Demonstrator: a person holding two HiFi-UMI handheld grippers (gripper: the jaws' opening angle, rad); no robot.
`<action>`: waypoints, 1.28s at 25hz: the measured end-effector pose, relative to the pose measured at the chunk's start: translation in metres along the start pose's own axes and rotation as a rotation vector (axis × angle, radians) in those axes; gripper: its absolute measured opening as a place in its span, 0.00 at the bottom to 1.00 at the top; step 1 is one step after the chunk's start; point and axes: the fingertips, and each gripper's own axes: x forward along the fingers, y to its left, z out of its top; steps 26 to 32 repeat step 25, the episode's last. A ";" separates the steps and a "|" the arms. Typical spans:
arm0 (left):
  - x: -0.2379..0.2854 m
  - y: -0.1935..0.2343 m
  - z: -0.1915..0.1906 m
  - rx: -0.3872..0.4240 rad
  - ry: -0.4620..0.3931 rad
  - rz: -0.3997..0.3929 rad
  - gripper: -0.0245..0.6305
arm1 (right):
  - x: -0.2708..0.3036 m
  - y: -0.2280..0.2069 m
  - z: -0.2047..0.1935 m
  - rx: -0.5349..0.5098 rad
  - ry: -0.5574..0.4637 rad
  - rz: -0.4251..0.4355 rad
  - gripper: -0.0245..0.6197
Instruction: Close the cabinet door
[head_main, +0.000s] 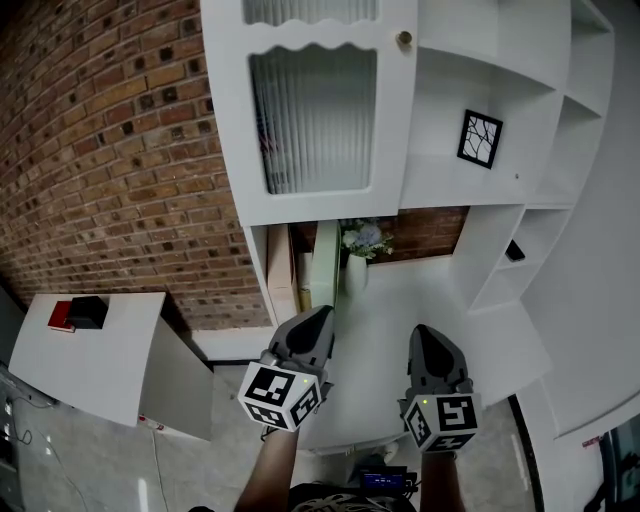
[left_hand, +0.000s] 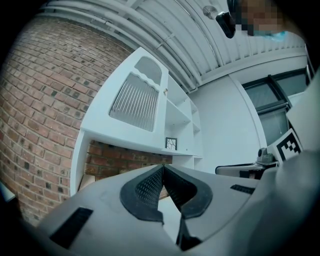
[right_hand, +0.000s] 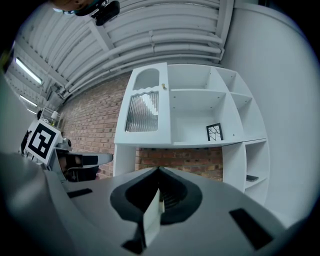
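Brick wall (head_main: 120, 150) fills the left of the head view. A white cabinet (head_main: 440, 100) stands against it at upper centre and right. Below the cabinet, a white counter (head_main: 400, 300) carries a vase (head_main: 356, 270) of flowers. A white side table (head_main: 90, 360) sits at lower left, well apart from the counter.

1. Door (head_main: 310, 120): located at top centre of the head view, with ribbed glass and a knob (head_main: 404, 38) at its upper right corner. It appears to lie flat against the cabinet front; the right gripper view shows the same.
2. Shelves: open compartments lie right of the door. One holds a framed picture (head_main: 480, 138).
3. Left gripper (head_main: 318, 318): I hold it at lower centre of the head view, over the counter's near edge, pointing toward the cabinet. Its marker cube (head_main: 280, 395) sits nearest the camera. In the left gripper view the jaws are clenched, tips meeting.
4. Right gripper (head_main: 426, 335): I hold it beside the left, apart from it, pointing the same way. In the right gripper view its jaw tips also meet.
5. Both grippers are well apart from the door.
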 end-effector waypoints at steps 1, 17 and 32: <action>0.000 0.001 -0.001 0.000 0.001 0.001 0.06 | 0.001 0.000 0.000 -0.002 0.000 0.000 0.04; 0.007 0.010 -0.008 -0.007 0.012 0.006 0.06 | 0.008 -0.002 -0.001 -0.011 0.004 -0.004 0.04; 0.008 0.019 -0.007 -0.011 0.008 0.014 0.06 | 0.015 0.001 0.001 -0.019 0.003 -0.001 0.04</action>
